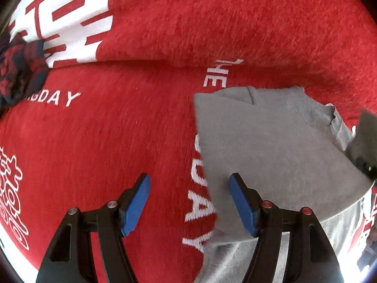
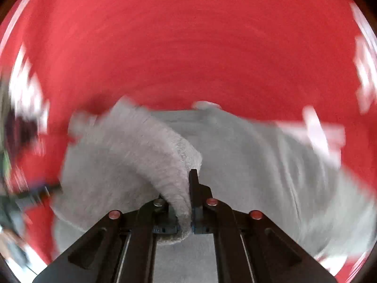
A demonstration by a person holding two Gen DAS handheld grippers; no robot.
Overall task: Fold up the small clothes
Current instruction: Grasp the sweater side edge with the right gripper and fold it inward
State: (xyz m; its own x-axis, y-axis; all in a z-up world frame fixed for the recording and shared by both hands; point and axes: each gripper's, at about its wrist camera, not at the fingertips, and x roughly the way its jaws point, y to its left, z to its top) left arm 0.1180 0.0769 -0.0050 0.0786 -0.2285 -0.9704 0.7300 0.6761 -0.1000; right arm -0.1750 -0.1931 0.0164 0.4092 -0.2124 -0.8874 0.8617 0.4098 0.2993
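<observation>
The soft grey knit garment (image 1: pixel 271 146) lies on a fuzzy red blanket (image 1: pixel 153 35), under the left claw's (image 1: pixel 189 204) right finger; that claw gapes, empty, pointing steeply down. The right claw (image 2: pixel 186 202) pinches a fold of the garment.

Red blanket (image 1: pixel 165 23), white lettering.

The grey garment (image 1: pixel 278 146) is a soft knit, partly folded, lying flat on a red blanket (image 1: pixel 141 129). It spreads from the left gripper's (image 1: pixel 189 202) right jaw outward to the right. One fold (image 2: pixel 150 165) of it rises, pinched between the right gripper's (image 2: pixel 188 200) closed jaws.
</observation>
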